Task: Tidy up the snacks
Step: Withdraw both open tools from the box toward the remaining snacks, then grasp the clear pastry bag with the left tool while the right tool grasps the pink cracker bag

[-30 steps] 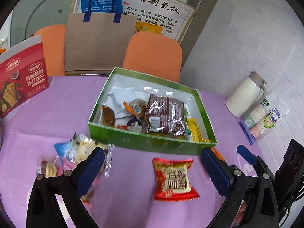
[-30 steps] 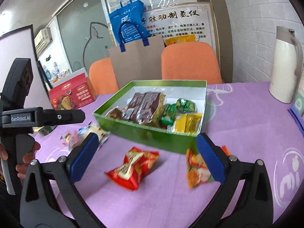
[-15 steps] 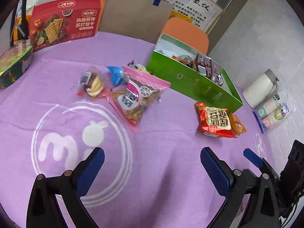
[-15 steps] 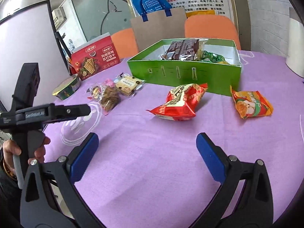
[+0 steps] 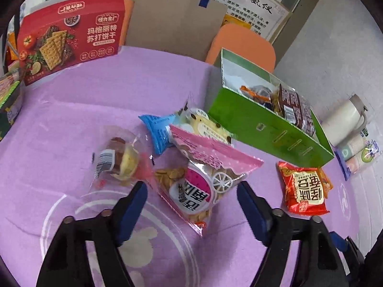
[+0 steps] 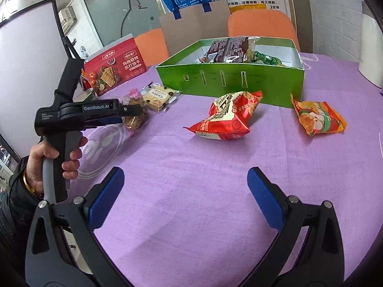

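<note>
Glossy plastic snack bags [image 5: 194,186]; matt purple cloth [image 6: 203,179].

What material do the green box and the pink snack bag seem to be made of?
The green box looks like thin cardboard with a slightly glossy print: flat stiff walls, sharp folded corners, white inside. The pink snack bag looks like thin shiny plastic film: it wrinkles, reflects light, and a clear part shows the snacks inside.
</note>
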`<act>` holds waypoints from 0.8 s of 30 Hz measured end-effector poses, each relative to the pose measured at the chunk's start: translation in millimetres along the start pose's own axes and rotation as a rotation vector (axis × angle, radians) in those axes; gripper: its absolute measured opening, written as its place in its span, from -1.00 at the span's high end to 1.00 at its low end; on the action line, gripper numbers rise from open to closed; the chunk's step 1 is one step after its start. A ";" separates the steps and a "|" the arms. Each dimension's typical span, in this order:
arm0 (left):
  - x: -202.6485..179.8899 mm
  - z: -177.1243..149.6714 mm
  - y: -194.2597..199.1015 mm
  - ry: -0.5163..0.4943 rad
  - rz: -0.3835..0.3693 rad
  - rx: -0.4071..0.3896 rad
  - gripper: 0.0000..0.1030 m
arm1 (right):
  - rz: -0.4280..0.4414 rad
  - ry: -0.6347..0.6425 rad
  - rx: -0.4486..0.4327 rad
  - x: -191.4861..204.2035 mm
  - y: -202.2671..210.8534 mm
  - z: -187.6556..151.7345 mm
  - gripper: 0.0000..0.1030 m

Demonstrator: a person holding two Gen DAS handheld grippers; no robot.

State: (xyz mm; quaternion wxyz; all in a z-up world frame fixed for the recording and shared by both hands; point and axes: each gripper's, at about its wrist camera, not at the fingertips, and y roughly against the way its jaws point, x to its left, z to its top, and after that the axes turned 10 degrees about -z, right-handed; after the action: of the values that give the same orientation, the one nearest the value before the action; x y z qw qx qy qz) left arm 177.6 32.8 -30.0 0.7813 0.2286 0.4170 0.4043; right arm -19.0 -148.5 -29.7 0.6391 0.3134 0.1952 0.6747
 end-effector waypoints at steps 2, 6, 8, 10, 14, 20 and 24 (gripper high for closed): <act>-4.0 -7.7 -3.8 -0.032 -0.007 0.022 0.06 | 0.003 -0.002 0.003 0.6 -2.1 0.2 -0.98; -17.5 -31.5 2.0 -0.052 -0.118 0.080 0.37 | 0.019 0.006 0.016 5.7 -7.9 0.0 -0.98; -28.6 -44.8 7.4 -0.091 -0.158 0.103 0.37 | 0.025 0.019 0.019 10.3 -9.7 -0.1 -0.98; -35.2 -52.0 18.3 -0.123 -0.149 0.089 0.30 | 0.032 0.033 0.018 15.3 -11.1 1.3 -0.98; -21.2 -41.6 49.2 -0.070 -0.147 -0.010 0.02 | 0.057 0.044 0.009 27.0 -16.3 10.4 -0.98; 20.8 -21.3 74.8 0.026 -0.052 -0.104 -0.10 | 0.108 0.050 0.017 50.9 -34.7 36.6 -0.98; 44.4 -19.3 73.8 0.067 -0.028 -0.102 -0.11 | 0.132 0.099 0.018 73.8 -49.8 54.0 -0.96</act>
State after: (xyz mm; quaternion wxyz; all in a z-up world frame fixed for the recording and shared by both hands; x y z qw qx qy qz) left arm 143.4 111.6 -10.1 0.7831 0.1688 0.4249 0.4216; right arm 55.2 -77.9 -10.7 0.5800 0.2974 0.2117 0.7282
